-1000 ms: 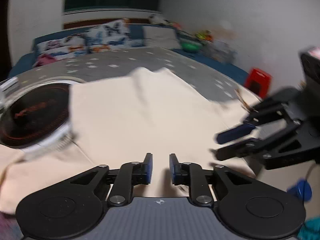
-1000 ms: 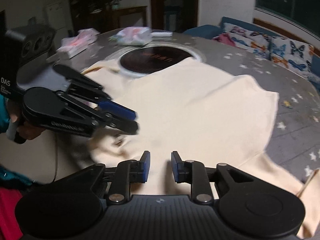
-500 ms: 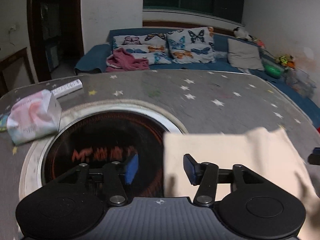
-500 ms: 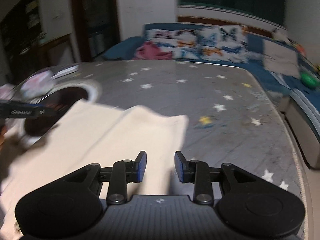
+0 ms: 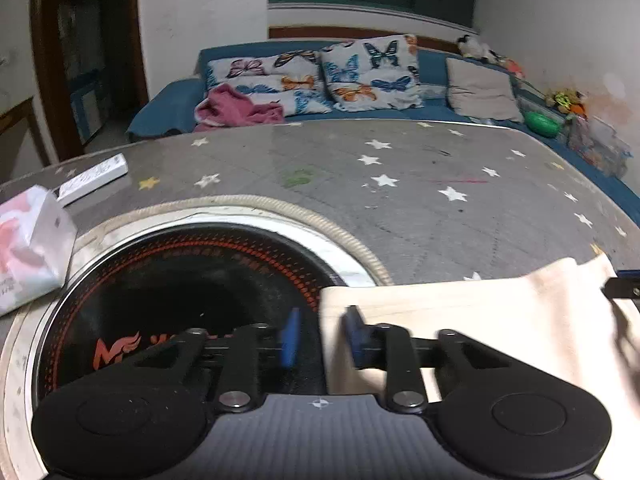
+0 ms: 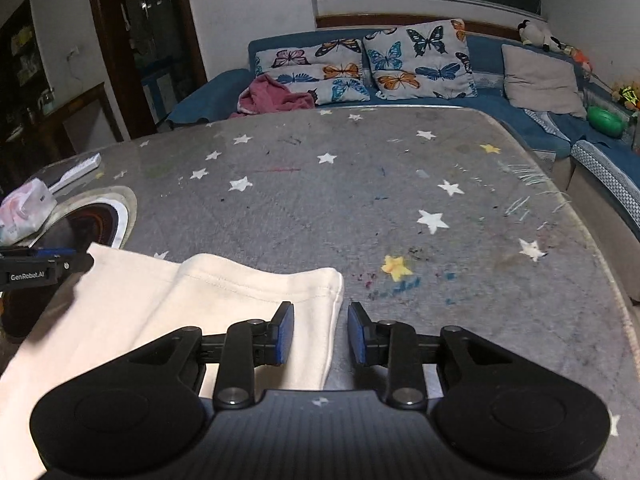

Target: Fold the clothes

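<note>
A cream garment [image 6: 168,304] lies flat on the grey star-patterned table [image 6: 360,200]; it also shows in the left wrist view [image 5: 480,320]. My left gripper [image 5: 318,338] is open over the garment's left far corner, which sits between its blue pads above the black round cooktop [image 5: 180,292]. My right gripper [image 6: 320,334] is open over the garment's right far corner, the cloth edge lying between its pads. The left gripper's tip shows at the left edge of the right wrist view [image 6: 40,266]. Neither holds the cloth.
A tissue pack [image 5: 28,248] and a white remote [image 5: 94,178] lie at the table's left. A blue sofa [image 6: 400,88] with butterfly cushions and a pink cloth [image 6: 276,96] stands beyond the far edge. A green ball [image 6: 604,120] lies at the right.
Both grippers swung from facing each other over the spread garment to facing the sofa at its far corners. Both jaws have opened wider.
</note>
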### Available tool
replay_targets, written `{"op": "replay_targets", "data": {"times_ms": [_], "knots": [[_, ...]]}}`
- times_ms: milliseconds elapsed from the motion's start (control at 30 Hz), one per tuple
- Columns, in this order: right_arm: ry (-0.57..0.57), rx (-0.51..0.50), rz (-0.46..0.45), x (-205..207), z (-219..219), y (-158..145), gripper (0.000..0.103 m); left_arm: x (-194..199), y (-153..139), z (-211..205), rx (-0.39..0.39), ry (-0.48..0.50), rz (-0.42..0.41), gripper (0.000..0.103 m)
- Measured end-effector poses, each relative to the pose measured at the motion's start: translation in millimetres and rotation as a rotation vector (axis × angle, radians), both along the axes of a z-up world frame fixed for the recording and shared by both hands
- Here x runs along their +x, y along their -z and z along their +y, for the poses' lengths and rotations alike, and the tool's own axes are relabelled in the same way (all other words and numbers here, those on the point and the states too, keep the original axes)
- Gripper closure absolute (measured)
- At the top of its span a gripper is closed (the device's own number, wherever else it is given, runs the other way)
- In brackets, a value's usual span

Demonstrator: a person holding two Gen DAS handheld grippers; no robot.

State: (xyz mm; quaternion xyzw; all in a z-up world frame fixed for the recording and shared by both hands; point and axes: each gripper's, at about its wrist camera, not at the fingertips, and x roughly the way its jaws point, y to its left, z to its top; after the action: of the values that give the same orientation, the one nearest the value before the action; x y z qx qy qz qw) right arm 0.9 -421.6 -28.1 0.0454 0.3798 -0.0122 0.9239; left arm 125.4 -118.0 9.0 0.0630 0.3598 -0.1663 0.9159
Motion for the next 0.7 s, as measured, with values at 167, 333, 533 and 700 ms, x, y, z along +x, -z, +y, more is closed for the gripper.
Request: {"op": "replay_targets", "data": {"times_ms": [167, 333, 533, 700], "knots": [[0.005, -0.062, -0.004, 2, 5, 2, 0.098, -4, 1, -6, 0.060, -0.004, -0.048, 0.094], [0.010, -0.123, -0.008, 5, 10, 4, 0.093, -4, -2, -5, 0.058, -0.020, -0.044, 0.083], [-0.055, -0.112, -0.025, -29, 18, -14, 0.086, -21, -17, -2, 0.033, -0.026, -0.061, 0.065], [-0.112, -0.098, -0.039, -58, 25, -30, 0.070, -57, -29, -3, 0.005, 0.036, -0.075, 0.053]]}}
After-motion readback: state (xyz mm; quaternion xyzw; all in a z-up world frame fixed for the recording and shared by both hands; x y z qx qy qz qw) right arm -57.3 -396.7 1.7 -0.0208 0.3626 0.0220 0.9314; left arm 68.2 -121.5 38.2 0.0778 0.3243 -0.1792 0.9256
